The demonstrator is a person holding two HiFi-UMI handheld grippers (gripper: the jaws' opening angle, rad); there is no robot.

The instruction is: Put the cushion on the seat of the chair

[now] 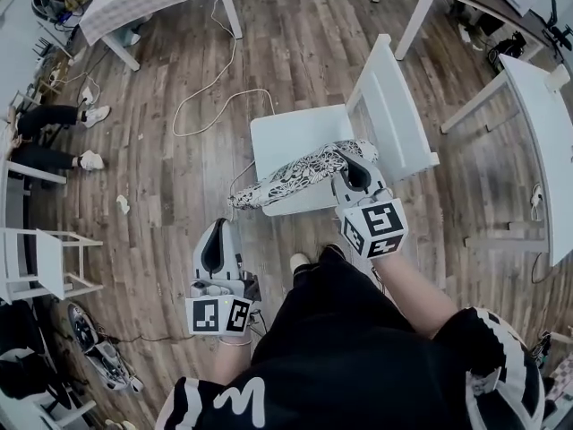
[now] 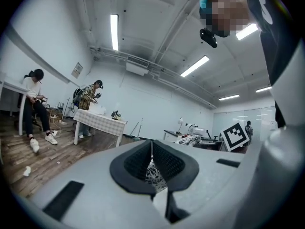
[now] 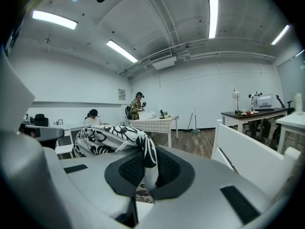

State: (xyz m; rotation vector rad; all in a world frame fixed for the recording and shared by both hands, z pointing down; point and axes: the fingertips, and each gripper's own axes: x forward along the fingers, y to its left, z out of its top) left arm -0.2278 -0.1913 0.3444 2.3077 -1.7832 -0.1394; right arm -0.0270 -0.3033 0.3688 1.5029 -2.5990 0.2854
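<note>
Over the seat [image 1: 279, 137] of the white chair [image 1: 394, 106], a black-and-white patterned cushion [image 1: 300, 170] stretches at a slant, its left end reaching past the seat's front corner. The right gripper [image 1: 354, 163] has its jaws clamped on the cushion's right end, near the chair's back. The left gripper [image 1: 224, 226] has its jaws drawn narrow, with patterned fabric pinched between them. A wooden floor [image 1: 179, 61] lies beneath.

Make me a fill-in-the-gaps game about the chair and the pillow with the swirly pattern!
1. The black-and-white patterned cushion is above the seat of the ____ chair.
2. The right gripper is shut on the ____.
3. The brown floor is made of ____ planks.

Missing words: white; cushion; wooden.
</note>
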